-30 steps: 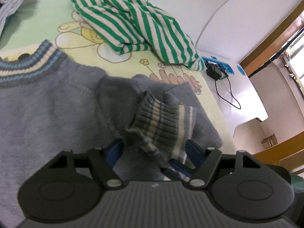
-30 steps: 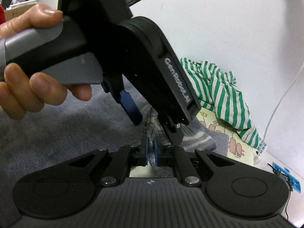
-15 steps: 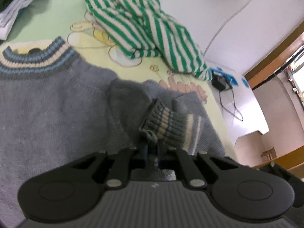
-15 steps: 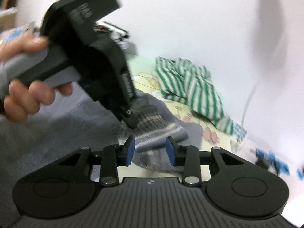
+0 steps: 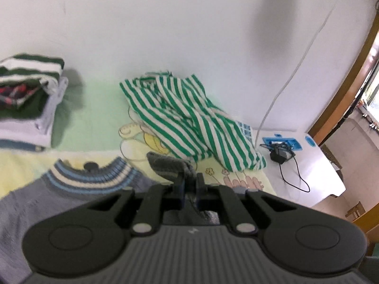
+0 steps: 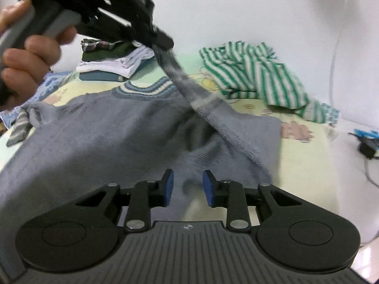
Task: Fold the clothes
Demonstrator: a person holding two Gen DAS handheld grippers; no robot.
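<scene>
A grey knit sweater (image 6: pixel 113 132) with a blue-and-cream striped collar (image 5: pixel 94 177) lies spread on a pale yellow-green cartoon sheet (image 5: pixel 94 123). My left gripper (image 5: pixel 189 190) is shut on the sweater's right sleeve cuff (image 5: pixel 165 165). In the right wrist view a hand (image 6: pixel 26 54) holds that left gripper (image 6: pixel 163 41) high, and the sleeve (image 6: pixel 208 108) stretches taut from it down to the sweater body. My right gripper (image 6: pixel 187 188) hovers open above the sweater's lower part, with nothing between its fingers. The other sleeve (image 6: pixel 21 123) lies bunched at the far left.
A crumpled green-and-white striped shirt (image 5: pixel 189 120) lies by the white wall. A stack of folded clothes (image 5: pixel 28 104) sits at the back left. A blue power strip (image 5: pixel 281 142) with a black adapter and cables rests on the white surface to the right of the sheet.
My left gripper closed on the sleeve cuff and lifted it up and back, pulling the sleeve taut. My right gripper let go of the cuff, opened and drew back toward the sweater's hem.
</scene>
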